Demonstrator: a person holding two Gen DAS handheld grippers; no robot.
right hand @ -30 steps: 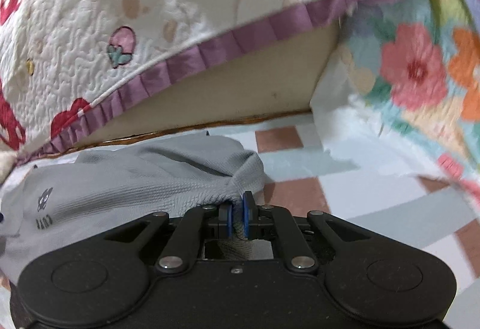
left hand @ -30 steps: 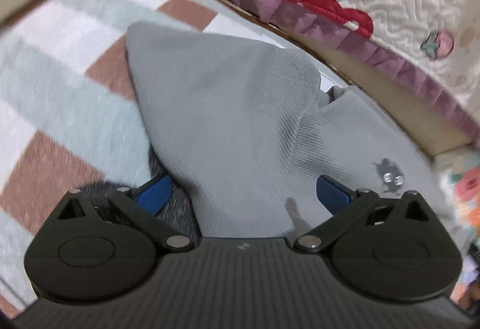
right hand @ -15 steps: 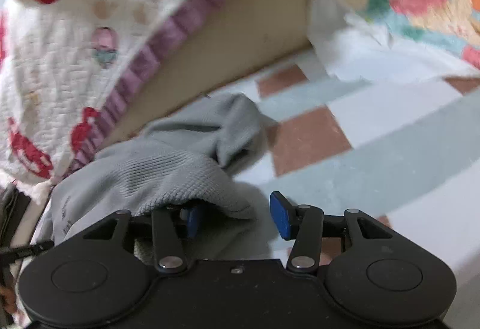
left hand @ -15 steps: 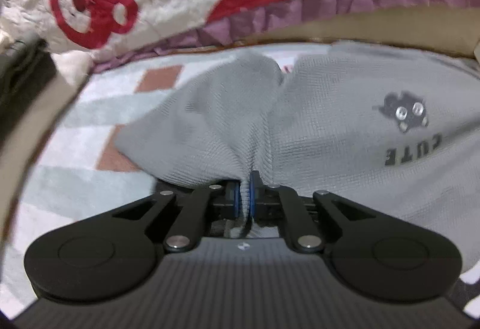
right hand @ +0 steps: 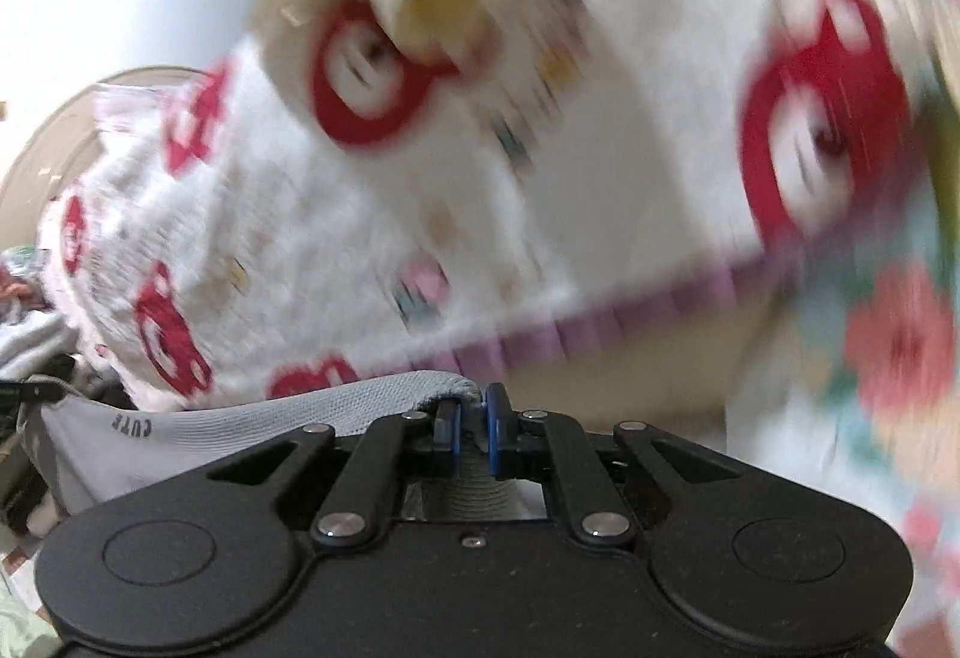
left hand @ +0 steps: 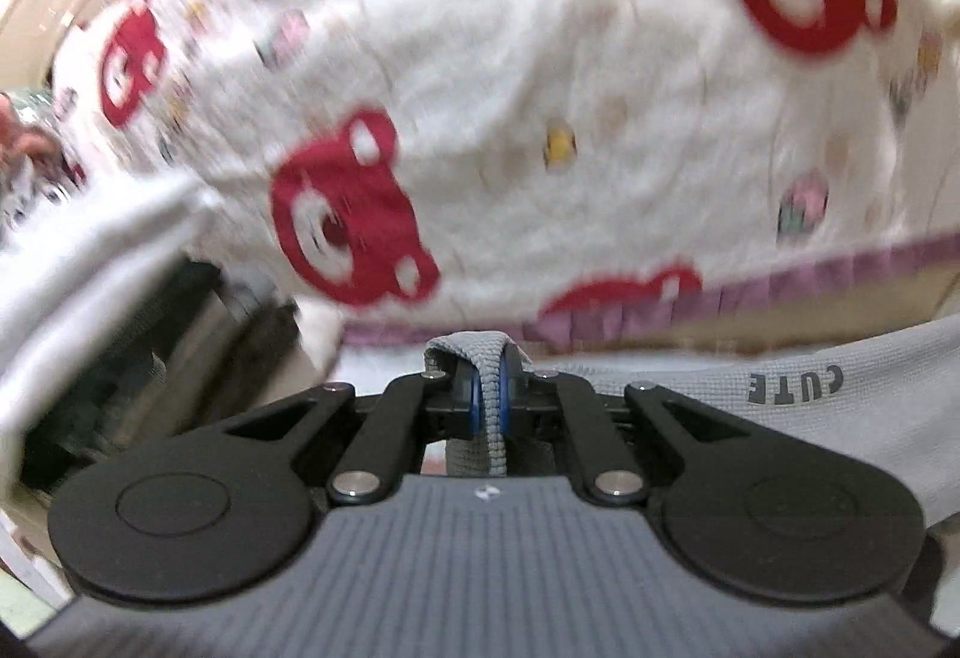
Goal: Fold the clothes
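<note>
A white quilted blanket (left hand: 600, 106) with red bear faces and a purple frilled edge (left hand: 810, 274) fills the far side of both views, strongly blurred. At the far right hangs a cloth with big coloured flowers (right hand: 900, 346). At the far left, a pale round board (right hand: 54, 136) shows behind the blanket.

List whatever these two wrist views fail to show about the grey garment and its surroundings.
- Grey garment: the lower part lies behind the left gripper body in the left wrist view and behind the right gripper body in the right wrist view.
- Surface beneath: not in view in either picture.
- Bear-print quilt: small motifs smeared by motion blur.
- Dark clutter, left wrist view: too blurred to identify.
</note>
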